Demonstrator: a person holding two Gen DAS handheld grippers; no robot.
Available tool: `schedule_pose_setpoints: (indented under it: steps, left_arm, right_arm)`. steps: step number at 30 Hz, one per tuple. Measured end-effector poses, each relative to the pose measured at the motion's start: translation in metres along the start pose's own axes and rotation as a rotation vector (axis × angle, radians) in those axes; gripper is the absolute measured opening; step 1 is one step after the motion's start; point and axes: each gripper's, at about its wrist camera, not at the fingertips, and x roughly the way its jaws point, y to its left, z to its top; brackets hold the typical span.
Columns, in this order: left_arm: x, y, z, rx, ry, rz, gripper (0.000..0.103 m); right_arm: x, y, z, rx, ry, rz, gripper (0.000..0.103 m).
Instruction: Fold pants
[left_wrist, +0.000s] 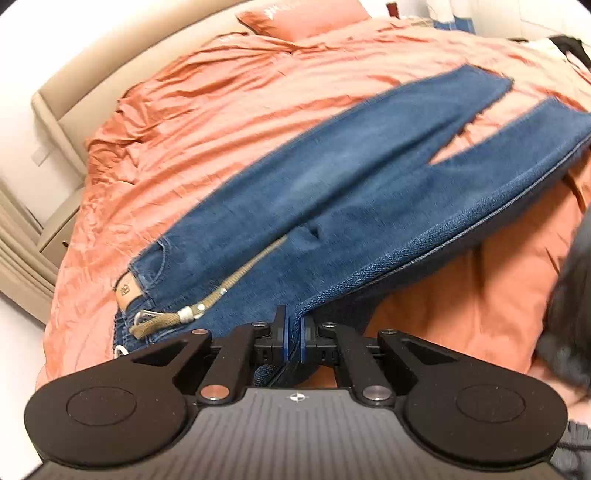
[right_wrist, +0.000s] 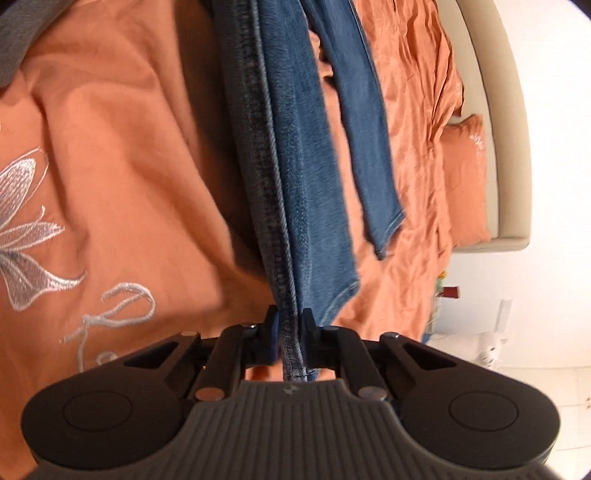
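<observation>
The blue denim pants (left_wrist: 332, 192) lie spread across the bed's rumpled orange duvet (left_wrist: 207, 110), waistband near the left wrist camera, with its tan leather patch (left_wrist: 127, 291) and a beige webbing belt (left_wrist: 207, 295), and the two legs running away toward the orange pillow (left_wrist: 306, 18).

The step in hand looks like bringing one leg over onto the other for the lengthwise fold. To do it well, both hands should probably carry the side seam across together, keeping the denim taut between them so the upper leg lands flat on the lower, with hems and outer seams lined up before either grip is let go. A sagging middle would likely leave a crease.

The left gripper (left_wrist: 294, 332) is clamped on the pants' side edge near the waist, with the denim pinched between its blue pads. The right gripper (right_wrist: 290, 328) is likewise closed on the stitched seam near one hem (right_wrist: 295, 373). The other leg's hem (right_wrist: 388, 229) lies free on the duvet beyond.
</observation>
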Motion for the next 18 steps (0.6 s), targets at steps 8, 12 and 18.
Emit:
schedule_pose_setpoints:
  steps: [8,12,18]
  left_arm:
    - [-0.004,0.02,0.022,-0.031,-0.076,0.054,0.005]
    - [-0.002,0.032,0.045,-0.015,-0.123,0.104,0.005]
    - [0.018,0.057,0.096,0.026,-0.158,0.161,0.005]
  right_arm:
    - [-0.003,-0.049,0.018,0.082,0.018,-0.102,0.002]
    - [0.01,-0.087,0.035,0.157,0.031,-0.161,0.002]
    - [0.045,-0.146,0.068,0.226,0.066,-0.227,0.002]
